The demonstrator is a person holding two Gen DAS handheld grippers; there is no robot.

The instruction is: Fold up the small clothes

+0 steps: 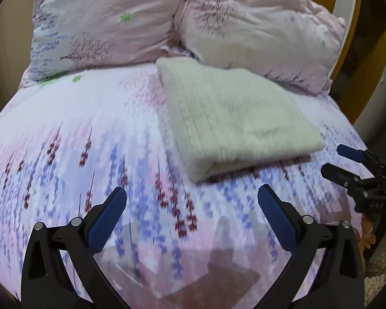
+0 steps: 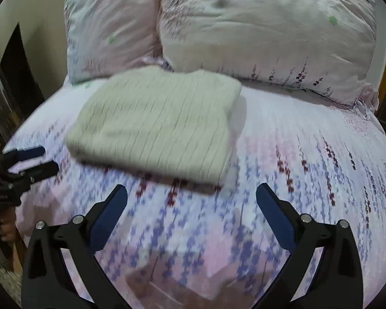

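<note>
A cream ribbed knit garment [image 1: 234, 121] lies folded into a rectangle on the bed, also in the right wrist view [image 2: 162, 123]. My left gripper [image 1: 191, 200] is open and empty, held over the sheet in front of the garment's near left corner. My right gripper [image 2: 191, 200] is open and empty, held over the sheet in front of the garment's near right corner. Each gripper shows in the other's view: the right gripper [image 1: 334, 161] at the garment's right, the left gripper [image 2: 47, 159] at its left.
The bed has a pink and lilac flowered sheet [image 1: 90, 141]. Two matching pillows [image 1: 103, 20] [image 1: 257, 25] lean at the head, just behind the garment. A wooden headboard [image 1: 357, 51] stands at the back right. The bed edge and carpet [image 1: 383, 262] are at the right.
</note>
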